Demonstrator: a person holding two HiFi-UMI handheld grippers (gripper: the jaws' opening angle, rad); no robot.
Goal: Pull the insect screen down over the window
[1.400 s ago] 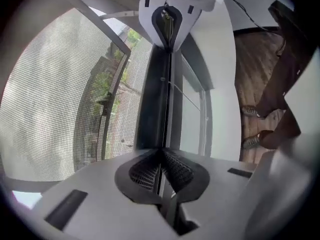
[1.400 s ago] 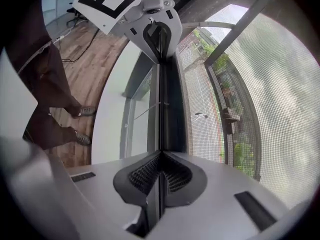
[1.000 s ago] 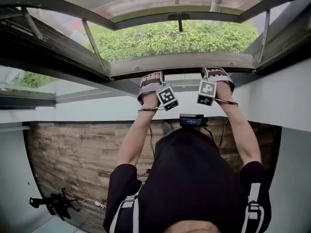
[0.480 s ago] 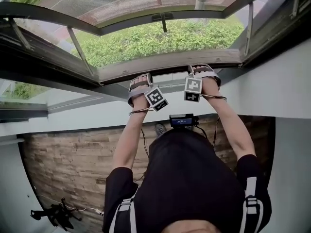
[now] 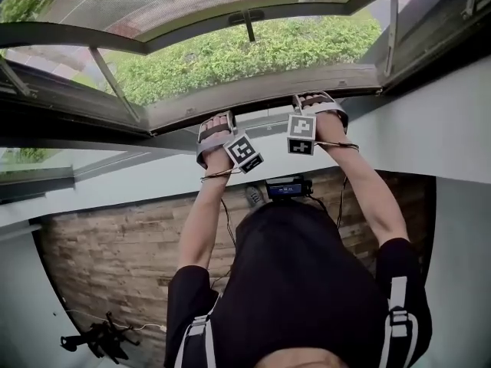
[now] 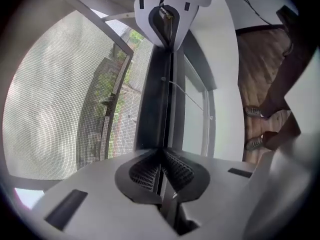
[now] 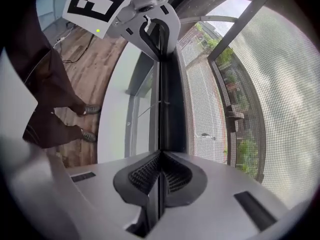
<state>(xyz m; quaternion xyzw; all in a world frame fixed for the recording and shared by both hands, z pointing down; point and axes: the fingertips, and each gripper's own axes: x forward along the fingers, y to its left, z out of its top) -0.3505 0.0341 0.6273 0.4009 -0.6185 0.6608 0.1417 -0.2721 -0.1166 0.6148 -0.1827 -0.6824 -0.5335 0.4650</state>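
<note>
The insect screen's grey pull bar (image 5: 261,90) runs across the open window, with its mesh (image 6: 55,99) stretching away behind it. Both hands reach to it side by side. My left gripper (image 5: 217,123) grips the bar's left part: its jaws have just been closing, and its pads (image 6: 150,171) now pinch the bar's thin dark lip (image 6: 161,109). My right gripper (image 5: 316,100) is shut on the same lip (image 7: 161,109) further right, pads (image 7: 172,174) pressed against it. Each gripper shows at the top of the other's view, the right gripper (image 6: 167,14) and the left gripper (image 7: 150,19).
Beyond the mesh the outward-opened sash (image 5: 192,25) carries a dark handle (image 5: 247,18). A white sill and wall (image 5: 153,179) lie under the window. Below are a wood floor (image 5: 115,251), a black stand with cables (image 5: 96,336) and the person's shoes (image 6: 255,111).
The head view has tilted slightly, so window, bar and grippers sit a little higher and further left in the picture. Both grippers stay on the bar at the same spots.
</note>
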